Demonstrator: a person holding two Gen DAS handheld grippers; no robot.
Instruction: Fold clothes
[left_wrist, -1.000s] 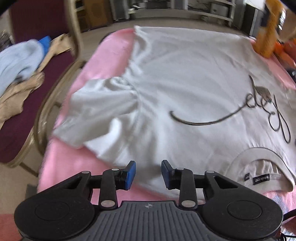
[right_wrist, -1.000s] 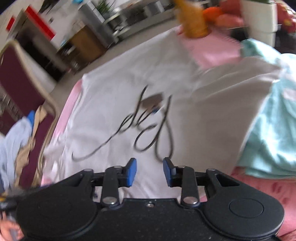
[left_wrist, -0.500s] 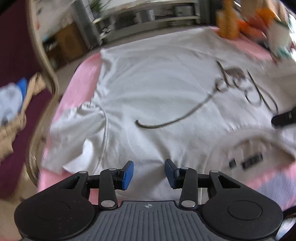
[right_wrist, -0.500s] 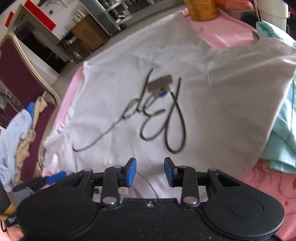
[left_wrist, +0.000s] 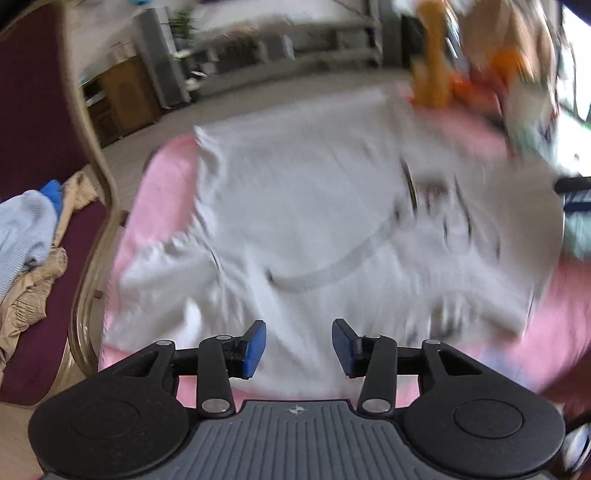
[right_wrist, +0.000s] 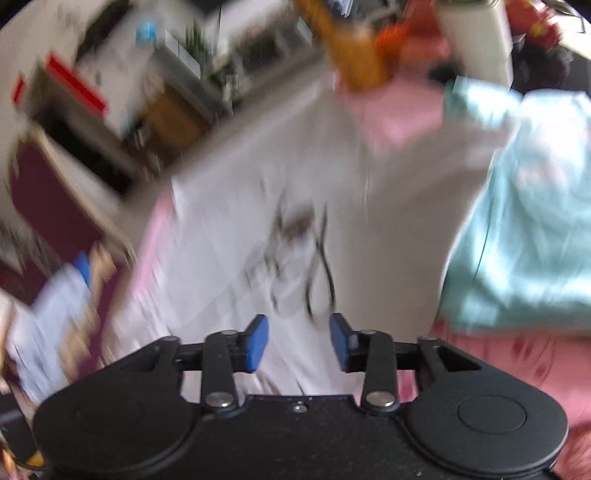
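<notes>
**White T-shirt flat on the pink worktop, both hand-held grippers empty**

White cotton fills most of what you see: the T-shirt (left_wrist: 295, 221) lies spread front-up over the pink cover (left_wrist: 159, 192) of the worktop, its dark looping script (right_wrist: 295, 251) across the chest. Both views are badly smeared, so fine folds cannot be read. In the left wrist view one short sleeve (left_wrist: 155, 273) is bunched and rumpled at the shirt's left edge, close to the worktop's side.

Your left hand-held gripper (left_wrist: 298, 345) hangs above the shirt's near edge; its blue pads (left_wrist: 255, 347) stand moderately apart, have just been spreading, and nothing is between them. Your right hand-held gripper (right_wrist: 299, 341) hangs over the cloth just below the script, pads likewise partway apart, just widened, with no fabric caught.

To the right, a pale turquoise garment (right_wrist: 524, 221) lies beside the shirt, touching or overlapping its edge. To the left stands a maroon chair (left_wrist: 40, 129) with a gold frame, carrying a light blue garment (left_wrist: 22, 236) and a tan one (left_wrist: 33, 295). At the far end of the worktop sit blurred orange objects (left_wrist: 432, 74).
</notes>
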